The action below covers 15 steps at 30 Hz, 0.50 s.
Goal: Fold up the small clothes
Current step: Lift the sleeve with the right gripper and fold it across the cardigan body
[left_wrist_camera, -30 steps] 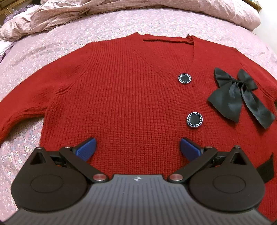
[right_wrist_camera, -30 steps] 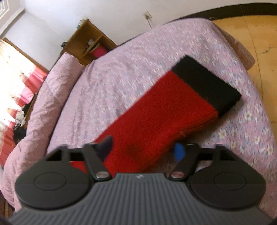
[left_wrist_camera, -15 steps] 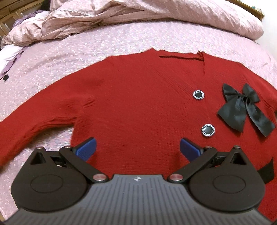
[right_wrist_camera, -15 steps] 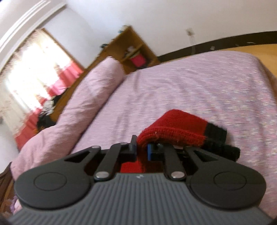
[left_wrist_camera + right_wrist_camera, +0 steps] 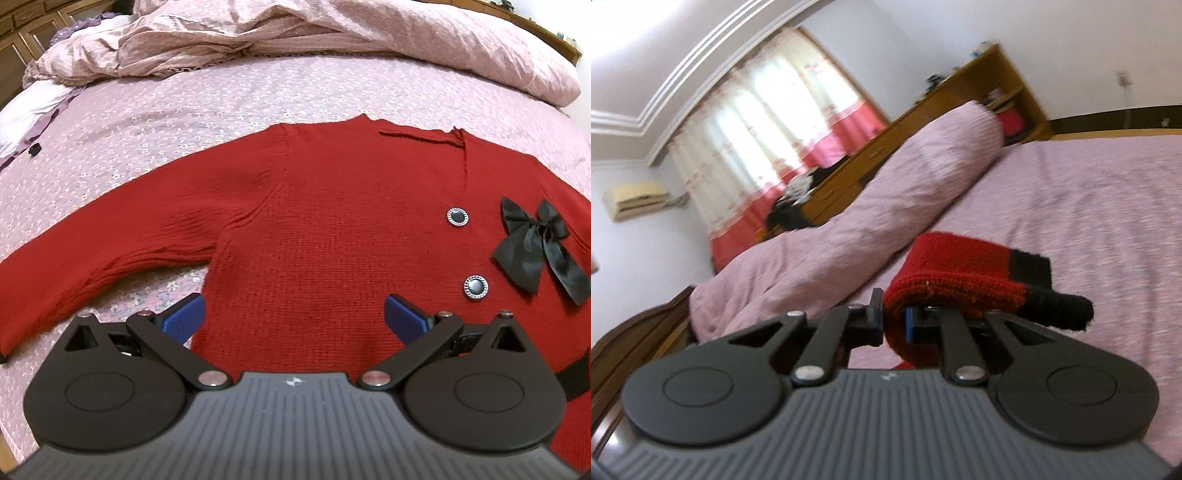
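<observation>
Right gripper [image 5: 894,325] clamps the sleeve [image 5: 960,273] (cuff pointing away); left gripper [image 5: 293,319], fingers wide, hovers over the cardigan [image 5: 332,229] body.

Ribbed knit cardigan [image 5: 332,236], bow [image 5: 535,243] — glossy satin

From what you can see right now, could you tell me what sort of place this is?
Most likely a bedroom: a red cardigan lies on a bed with a pink floral sheet, a quilt is bunched along it, and a curtained window is behind.
</observation>
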Motion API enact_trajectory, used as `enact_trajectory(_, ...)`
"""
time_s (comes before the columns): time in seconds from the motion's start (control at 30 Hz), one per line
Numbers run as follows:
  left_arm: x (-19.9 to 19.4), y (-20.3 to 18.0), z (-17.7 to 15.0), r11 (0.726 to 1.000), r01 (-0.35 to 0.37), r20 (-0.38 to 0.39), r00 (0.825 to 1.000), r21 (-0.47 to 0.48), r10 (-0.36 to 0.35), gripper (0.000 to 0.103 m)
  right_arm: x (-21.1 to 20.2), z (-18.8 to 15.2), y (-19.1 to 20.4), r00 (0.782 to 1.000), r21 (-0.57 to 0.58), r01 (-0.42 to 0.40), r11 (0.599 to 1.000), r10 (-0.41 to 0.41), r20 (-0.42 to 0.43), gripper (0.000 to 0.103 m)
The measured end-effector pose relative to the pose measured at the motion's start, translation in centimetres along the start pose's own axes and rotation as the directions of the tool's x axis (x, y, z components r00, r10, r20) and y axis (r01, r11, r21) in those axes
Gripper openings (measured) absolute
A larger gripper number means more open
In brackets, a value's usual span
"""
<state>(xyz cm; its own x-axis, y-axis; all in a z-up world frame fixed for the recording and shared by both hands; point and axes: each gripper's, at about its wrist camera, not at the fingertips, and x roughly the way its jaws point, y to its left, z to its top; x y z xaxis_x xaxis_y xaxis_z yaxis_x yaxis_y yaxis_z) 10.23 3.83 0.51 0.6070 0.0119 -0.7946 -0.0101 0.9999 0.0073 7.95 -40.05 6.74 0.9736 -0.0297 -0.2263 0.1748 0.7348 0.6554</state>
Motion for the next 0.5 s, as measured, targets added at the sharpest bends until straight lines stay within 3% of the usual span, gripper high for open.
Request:
enact_trajectory(0.27,-0.2,1.8,-0.3,0.999,-0.012,0.004,1.0,-0.033,0.012,0.103,2.6,-2.4,5.4,0.991,-0.066,-0.115,0.991,0.11,-0.078,0.013)
enact_trajectory(0.5,-0.2,3.7,-0.5,0.997,-0.018,0.003,1.0,-0.072,0.018,0.103,4.5,-6.6,9.8,0.971,-0.099,-0.179,0.979,0.16,-0.176,0.013)
